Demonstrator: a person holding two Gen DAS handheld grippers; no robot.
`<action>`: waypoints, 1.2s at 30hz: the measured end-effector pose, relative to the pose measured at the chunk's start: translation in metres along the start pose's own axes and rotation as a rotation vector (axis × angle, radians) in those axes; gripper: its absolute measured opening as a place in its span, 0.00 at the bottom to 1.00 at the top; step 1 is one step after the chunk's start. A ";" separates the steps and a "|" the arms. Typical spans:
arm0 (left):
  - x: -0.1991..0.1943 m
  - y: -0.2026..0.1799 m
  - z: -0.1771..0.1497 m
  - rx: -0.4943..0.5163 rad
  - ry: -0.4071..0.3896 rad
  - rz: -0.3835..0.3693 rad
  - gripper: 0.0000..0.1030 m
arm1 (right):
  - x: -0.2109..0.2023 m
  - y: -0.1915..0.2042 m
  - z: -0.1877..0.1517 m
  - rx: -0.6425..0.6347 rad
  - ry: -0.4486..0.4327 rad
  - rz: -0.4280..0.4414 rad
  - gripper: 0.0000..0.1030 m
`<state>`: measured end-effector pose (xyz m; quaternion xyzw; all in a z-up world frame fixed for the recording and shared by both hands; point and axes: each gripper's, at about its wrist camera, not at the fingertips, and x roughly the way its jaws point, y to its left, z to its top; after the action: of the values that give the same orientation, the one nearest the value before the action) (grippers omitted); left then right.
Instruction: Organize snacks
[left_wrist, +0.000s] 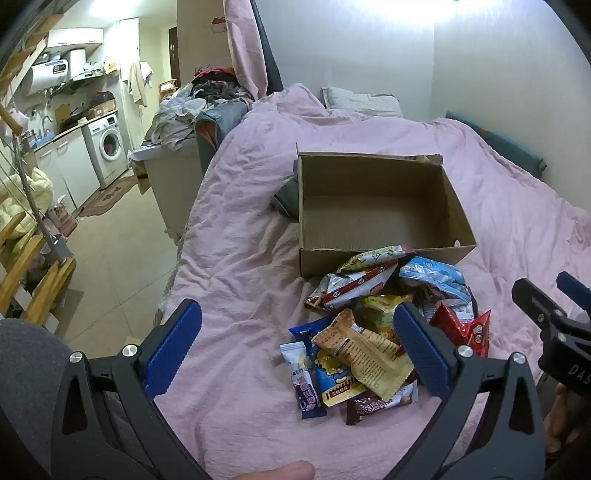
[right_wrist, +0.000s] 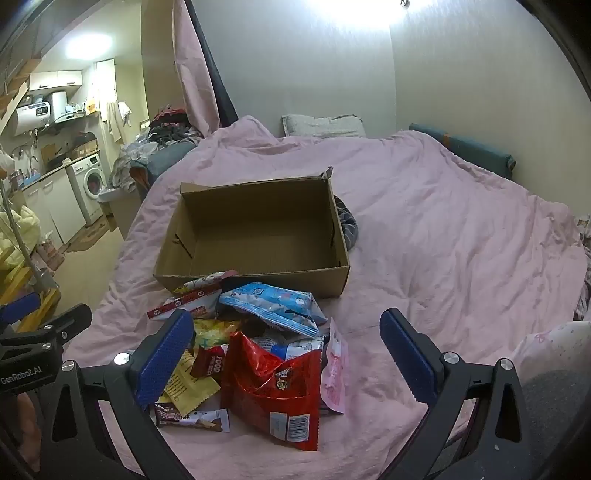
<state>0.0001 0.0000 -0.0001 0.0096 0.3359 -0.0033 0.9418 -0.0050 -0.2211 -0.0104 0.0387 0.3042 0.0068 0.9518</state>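
A heap of snack packets (left_wrist: 373, 325) lies on the pink bedspread just in front of an open cardboard box (left_wrist: 369, 206) with nothing inside. My left gripper (left_wrist: 295, 339) hovers wide open above the heap's left side, with nothing between its blue pads. In the right wrist view the same heap shows a red bag (right_wrist: 273, 384), a light blue bag (right_wrist: 273, 306) and a pink packet (right_wrist: 334, 373), in front of the cardboard box (right_wrist: 255, 236). My right gripper (right_wrist: 286, 350) is wide open over the red bag, holding nothing.
The pink bedspread (right_wrist: 443, 229) covers the bed, with a pillow (right_wrist: 321, 125) at the wall. A grey cloth (right_wrist: 347, 225) lies beside the box. The bed's left edge drops to a tiled floor (left_wrist: 110, 251); a laundry pile (left_wrist: 192, 107) and a washing machine (left_wrist: 107, 144) stand beyond.
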 end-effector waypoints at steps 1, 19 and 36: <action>0.000 0.000 0.000 0.000 0.002 0.002 1.00 | 0.000 0.000 0.000 0.001 0.000 0.001 1.00; 0.002 0.004 0.001 -0.017 0.008 -0.001 1.00 | -0.001 -0.001 0.001 0.001 -0.002 0.001 1.00; 0.002 0.004 0.001 -0.016 0.007 -0.003 1.00 | -0.002 -0.002 0.002 0.000 -0.004 0.000 1.00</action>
<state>0.0017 0.0044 -0.0005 0.0017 0.3393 -0.0019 0.9407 -0.0057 -0.2234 -0.0082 0.0385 0.3022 0.0068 0.9525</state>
